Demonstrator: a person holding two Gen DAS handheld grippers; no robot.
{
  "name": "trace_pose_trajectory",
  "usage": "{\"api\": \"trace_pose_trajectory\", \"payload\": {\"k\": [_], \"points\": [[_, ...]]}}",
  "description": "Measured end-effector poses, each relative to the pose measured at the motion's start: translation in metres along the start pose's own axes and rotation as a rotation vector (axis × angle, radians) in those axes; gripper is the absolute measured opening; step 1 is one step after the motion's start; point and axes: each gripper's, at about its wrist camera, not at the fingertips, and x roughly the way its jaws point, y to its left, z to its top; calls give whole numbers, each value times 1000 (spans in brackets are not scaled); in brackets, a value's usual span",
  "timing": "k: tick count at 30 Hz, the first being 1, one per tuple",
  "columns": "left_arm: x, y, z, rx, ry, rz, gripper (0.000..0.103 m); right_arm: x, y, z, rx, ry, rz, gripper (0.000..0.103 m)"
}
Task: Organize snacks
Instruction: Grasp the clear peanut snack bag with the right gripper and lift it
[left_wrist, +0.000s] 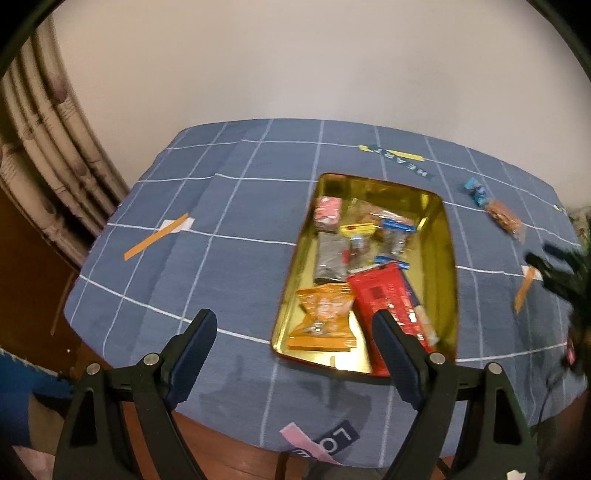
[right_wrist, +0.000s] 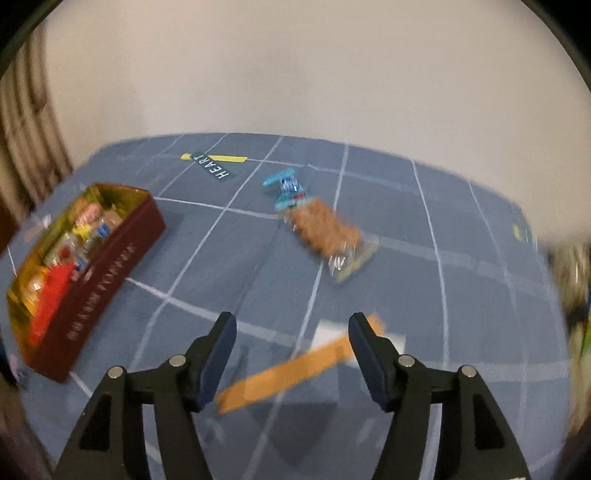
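Observation:
A gold-lined tin (left_wrist: 448, 258) with dark red outer walls (right_wrist: 107, 273) sits on the blue checked tablecloth and holds several snack packets, among them an orange one (left_wrist: 323, 317) and a red one (left_wrist: 388, 299). Outside the tin lie a small blue packet (right_wrist: 290, 186) and a clear packet of brown biscuits (right_wrist: 325, 230), also seen in the left wrist view (left_wrist: 504, 218). My left gripper (left_wrist: 295, 332) is open and empty above the tin's near left edge. My right gripper (right_wrist: 291, 332) is open and empty, short of the two loose packets.
Orange tape strips lie on the cloth (left_wrist: 157, 236) (right_wrist: 295, 365). A curtain (left_wrist: 44, 147) hangs at the left. A dark blurred gripper shape (left_wrist: 554, 269) shows at the right. The table's near edge (left_wrist: 221, 432) is close below.

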Motion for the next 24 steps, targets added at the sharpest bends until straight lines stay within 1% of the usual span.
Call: {"api": "trace_pose_trajectory", "payload": {"k": [1,2,4,7,9,12,13,14,15,16,17,18,19,20,21,22,23,24], "points": [[-1,-4,2,10,10,-11,83,6,-3,5,-23,5,-3,70],[-3,-9,5,24,22,-28,83,17,-8,16,-60,19,1,71],[-5,-17,11,38,35,-60,83,36,-18,31,-94,42,5,71],[-10,-31,24,56,61,-140,83,62,-28,47,-126,73,62,71],[-10,-43,34,74,82,-184,83,78,-33,56,-137,99,74,71],[-10,-66,54,96,104,-233,83,103,-45,61,-96,166,185,72],[-11,-72,58,102,107,-244,83,103,-46,62,-96,145,182,69],[-10,-83,66,115,111,-257,83,103,-46,62,-93,148,174,66],[-8,-95,74,128,117,-265,83,102,-47,63,-85,150,165,43],[-7,-103,79,135,123,-270,83,97,-53,61,-45,156,186,39],[-3,-116,87,143,136,-293,83,91,-56,57,-27,140,197,39],[1,-126,95,145,146,-321,83,82,-58,49,-16,116,181,39],[8,-142,104,149,162,-356,83,72,-64,38,6,98,177,39],[13,-153,110,152,172,-369,83,64,-72,26,43,83,193,39],[19,-165,116,161,176,-382,83,48,-86,6,94,54,189,39],[27,-183,123,186,174,-398,83,40,-95,-5,115,41,170,39],[34,-199,130,216,167,-399,83,26,-110,-24,150,23,124,39],[45,-217,138,247,157,-393,83,19,-120,-35,172,17,101,39]]}}
